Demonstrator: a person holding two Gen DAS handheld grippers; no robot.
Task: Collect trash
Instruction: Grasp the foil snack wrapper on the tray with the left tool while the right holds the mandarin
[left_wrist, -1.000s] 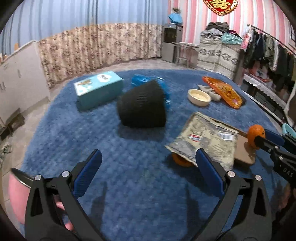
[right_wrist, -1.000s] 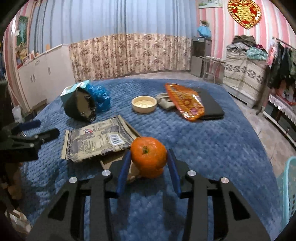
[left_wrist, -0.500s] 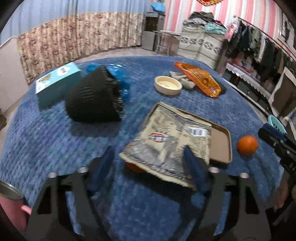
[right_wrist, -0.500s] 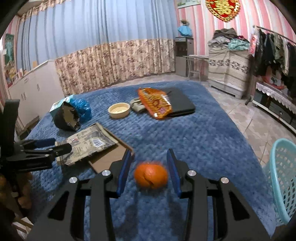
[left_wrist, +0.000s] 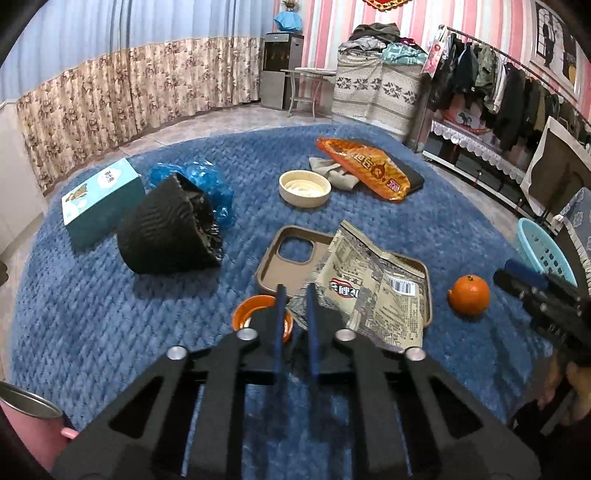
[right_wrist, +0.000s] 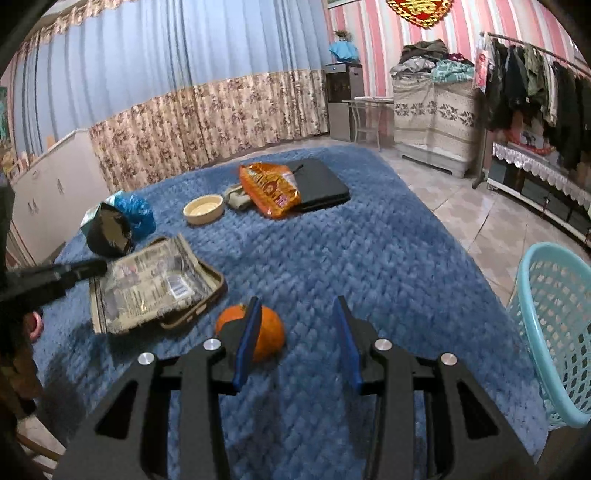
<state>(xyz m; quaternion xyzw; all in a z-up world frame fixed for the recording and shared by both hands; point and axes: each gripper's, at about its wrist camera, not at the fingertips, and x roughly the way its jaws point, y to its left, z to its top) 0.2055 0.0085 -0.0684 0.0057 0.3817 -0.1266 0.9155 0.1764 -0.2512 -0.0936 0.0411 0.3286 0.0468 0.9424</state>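
Left gripper (left_wrist: 294, 295) fingers pinched on the beige snack wrapper (left_wrist: 373, 295) edge. Right gripper (right_wrist: 297, 332) fingers parted, empty — orange (right_wrist: 269, 332) at nine o'clock.

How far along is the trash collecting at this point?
Done: nothing shows inside the teal basket. In hand: the left gripper is shut on a corner of the grey snack wrapper; the right gripper is open and empty, beside the orange. Left: that wrapper, the orange snack bag, the blue plastic bag.
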